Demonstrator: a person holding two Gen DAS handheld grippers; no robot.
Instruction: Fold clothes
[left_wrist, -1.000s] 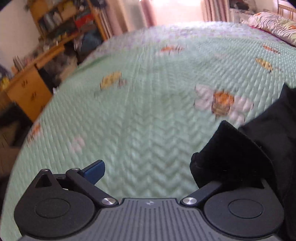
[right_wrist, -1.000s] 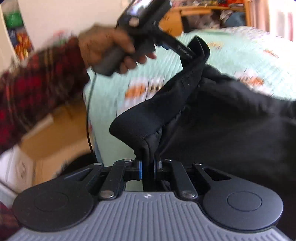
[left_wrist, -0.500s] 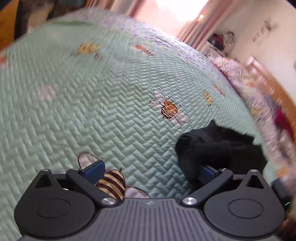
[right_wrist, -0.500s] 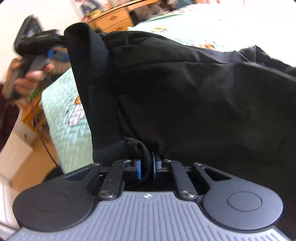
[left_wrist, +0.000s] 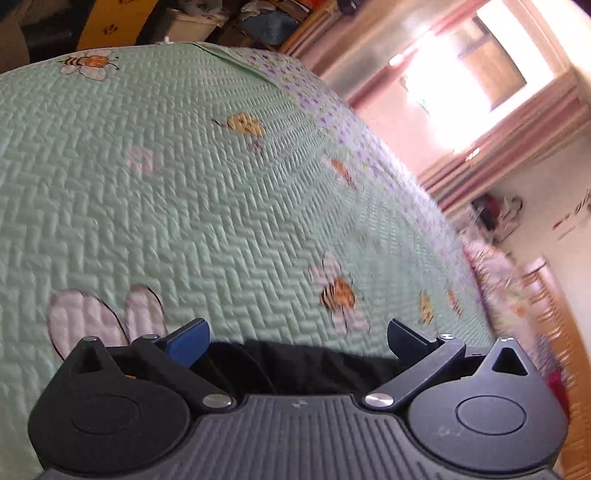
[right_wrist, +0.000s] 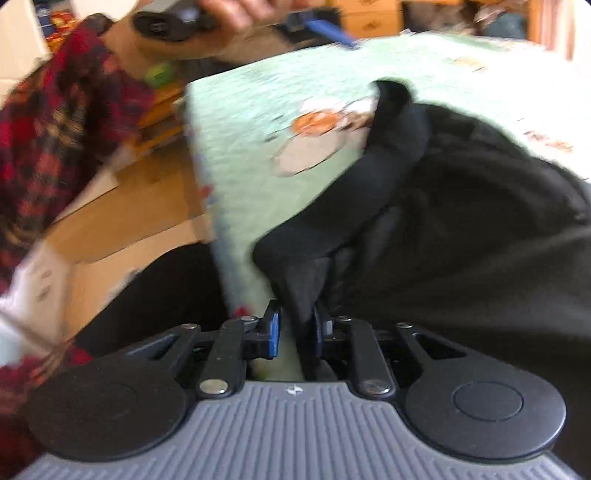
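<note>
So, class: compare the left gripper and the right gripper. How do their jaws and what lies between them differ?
The left gripper has its jaws wide apart; the right gripper has them narrow, having just been opening. The left gripper grips nothing, while a fold of the black garment runs between the right gripper's fingers. Both hang over the green bedspread.

One black garment is lying on one green quilt that is showing six bee prints and one small white square patch at ten o'clock, while two grippers are showing, one per hand.
</note>
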